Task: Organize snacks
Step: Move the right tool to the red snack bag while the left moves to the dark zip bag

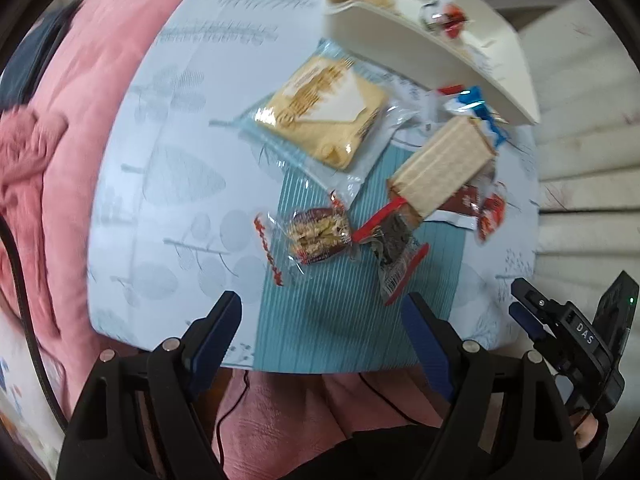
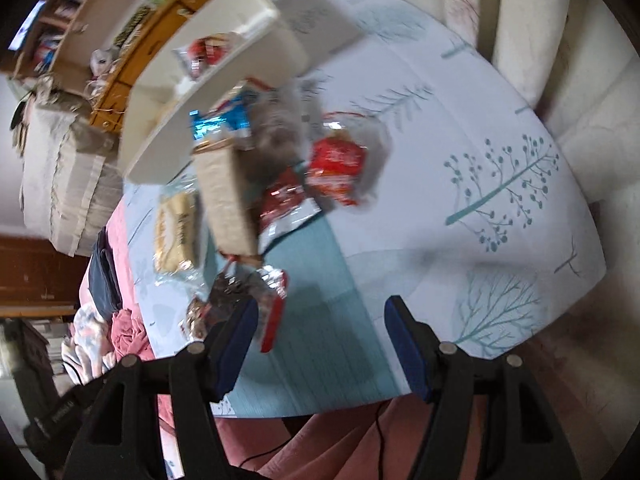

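The left gripper (image 1: 320, 320) hangs over the near edge of the table (image 1: 168, 184) with its blue-padded jaws spread wide and nothing between them. The right gripper (image 2: 318, 326) is likewise spread wide and empty, poised over the teal striped panel of the tablecloth (image 2: 320, 344); in the left wrist view it shows at the near right (image 1: 524, 308).

Just beyond the left gripper's fingertips lie the loose snacks, all on the cloth. Nearest is a small clear-wrapped nut bar (image 1: 320, 236) with red-edged wrapping, and just to its right a dark snack in a red-trimmed wrapper (image 1: 394, 248). Farther on, a long pale wafer bar (image 1: 444, 168) lies aslant, overlapping a red and white packet (image 1: 480, 206) at its right. Left of the wafer sits a large square cracker pack (image 1: 324, 116) in clear film. A blue and white wrapper (image 1: 480, 110) lies at the far end of the wafer, tucked against the tray.

The white tray (image 1: 400, 40) stands at the far right of the table, its rim curved and raised. In one compartment rests a red and white wrapped candy (image 1: 444, 16); the compartment to the left holds something pale and crumbly, too blurred to name. The right wrist view shows the same tray (image 2: 224, 92) with the red-wrapped candy (image 2: 204, 52) inside, though motion blur softens it.

Pink bedding (image 1: 72, 152) surrounds the table on the left and near sides.
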{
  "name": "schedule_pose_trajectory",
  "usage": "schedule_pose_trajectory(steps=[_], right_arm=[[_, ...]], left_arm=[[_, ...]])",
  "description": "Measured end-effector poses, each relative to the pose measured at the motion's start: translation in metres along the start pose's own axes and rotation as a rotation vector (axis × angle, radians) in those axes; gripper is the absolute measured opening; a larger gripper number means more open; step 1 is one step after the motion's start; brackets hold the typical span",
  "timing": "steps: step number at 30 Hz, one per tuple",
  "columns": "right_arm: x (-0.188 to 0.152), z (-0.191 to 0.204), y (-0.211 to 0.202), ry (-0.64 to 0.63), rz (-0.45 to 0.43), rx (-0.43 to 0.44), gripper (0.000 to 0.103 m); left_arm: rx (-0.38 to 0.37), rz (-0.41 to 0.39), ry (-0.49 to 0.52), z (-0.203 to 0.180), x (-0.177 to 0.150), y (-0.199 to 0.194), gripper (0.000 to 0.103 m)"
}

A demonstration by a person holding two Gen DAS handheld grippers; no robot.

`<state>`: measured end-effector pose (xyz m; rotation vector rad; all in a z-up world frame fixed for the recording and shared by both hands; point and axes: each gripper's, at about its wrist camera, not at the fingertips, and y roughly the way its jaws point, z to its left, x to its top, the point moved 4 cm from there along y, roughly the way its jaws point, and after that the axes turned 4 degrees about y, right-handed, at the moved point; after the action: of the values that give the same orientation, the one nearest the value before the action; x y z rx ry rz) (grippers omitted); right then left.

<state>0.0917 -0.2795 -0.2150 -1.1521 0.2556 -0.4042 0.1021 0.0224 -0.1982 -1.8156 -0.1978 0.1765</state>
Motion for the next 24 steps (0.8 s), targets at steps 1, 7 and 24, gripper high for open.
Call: schedule_pose_trajectory(steps=[1, 7, 24], right_arm=[[0.005, -0.004, 0.003, 0.012, 0.015, 0.002, 0.066], [0.040, -0.014, 0.020, 0.056, 0.114, 0.029, 0.066], [0.103, 0.012, 0.070, -0.175, 0.283, -0.085, 0.062]], left_arm=[[-0.003, 0.008, -0.019, 0.000, 0.000, 0.004, 0.081], [-0.038, 0.051, -0.179, -0.008, -0.003, 0.030, 0.081], [-0.027, 0.071, -0.498, -0.049, 0.006, 0.099, 0.081]])
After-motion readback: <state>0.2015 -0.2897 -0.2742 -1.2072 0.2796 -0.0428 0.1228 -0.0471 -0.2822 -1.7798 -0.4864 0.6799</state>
